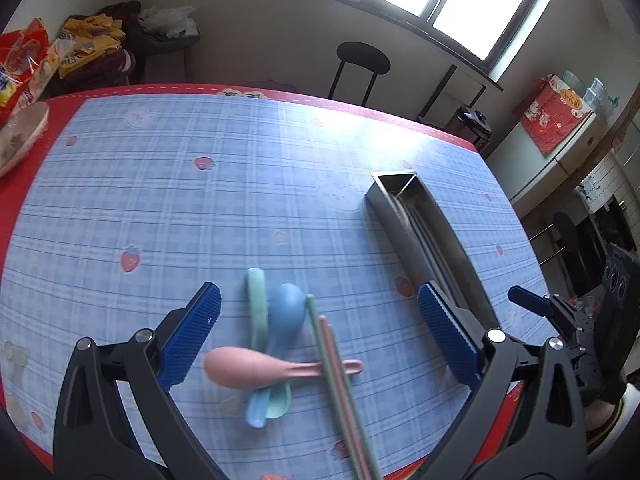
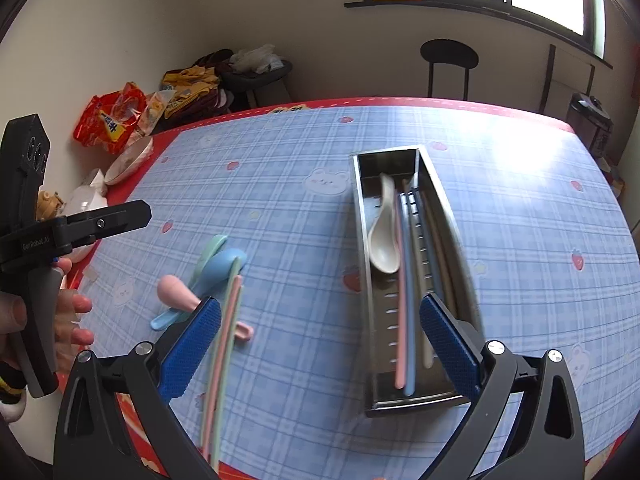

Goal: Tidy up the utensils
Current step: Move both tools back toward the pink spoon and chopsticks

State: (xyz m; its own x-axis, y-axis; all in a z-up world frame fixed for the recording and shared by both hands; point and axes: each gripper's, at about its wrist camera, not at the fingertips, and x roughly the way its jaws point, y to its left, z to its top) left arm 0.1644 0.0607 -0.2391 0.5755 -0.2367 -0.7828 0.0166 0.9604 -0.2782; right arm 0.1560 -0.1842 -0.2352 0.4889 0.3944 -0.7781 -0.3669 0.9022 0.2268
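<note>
On the blue-plaid desk (image 2: 280, 184), a long stainless-steel utensil tray (image 2: 362, 264) is sitting toward the right edge, already holding a white spoon (image 2: 384, 240) and chopsticks. The left claw (image 1: 320, 336) and right claw (image 2: 320, 348) are both gaping, empty. Pink (image 1: 236, 372), blue (image 1: 286, 312) and green (image 1: 256, 300) plastic spoons are lying crossed near the front edge; lifting the topmost pink one first looks cleanest.
</note>
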